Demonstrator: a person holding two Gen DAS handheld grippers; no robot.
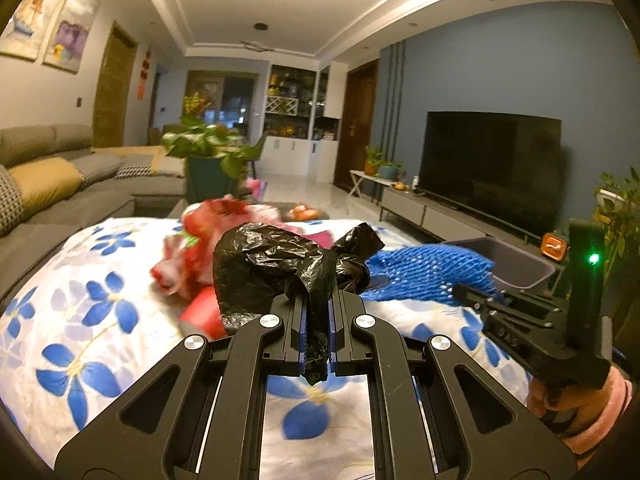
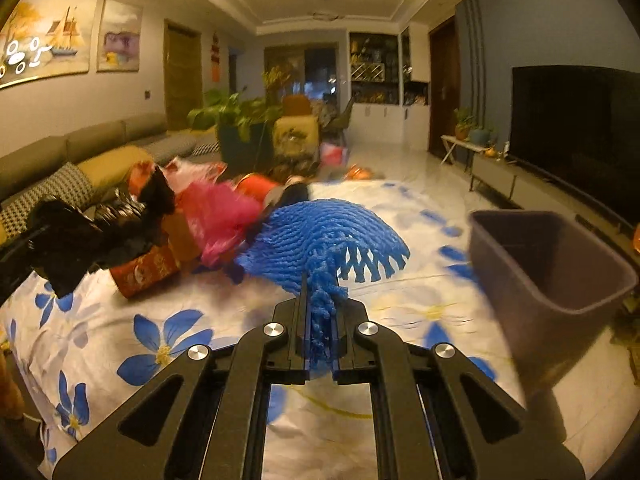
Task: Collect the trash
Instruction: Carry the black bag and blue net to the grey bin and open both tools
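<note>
My left gripper [image 1: 317,312] is shut on a crumpled black plastic bag [image 1: 264,264] and holds it above the flowered tablecloth [image 1: 80,320]. My right gripper [image 2: 320,316] is shut on a blue foam fruit net [image 2: 320,232], also seen in the left wrist view [image 1: 424,276], lifted over the table. A grey trash bin [image 2: 560,276] stands open at the table's right edge, also in the left wrist view [image 1: 516,264]. More trash lies on the table: a pink plastic bag [image 2: 216,216], a red packet [image 2: 144,272], a red cup [image 1: 200,316].
A grey sofa [image 1: 60,184] with cushions runs along the left. A potted plant [image 1: 208,152] stands beyond the table. A TV [image 1: 492,164] on a low cabinet lines the right wall. The black bag in my left gripper shows at the right wrist view's left [image 2: 68,240].
</note>
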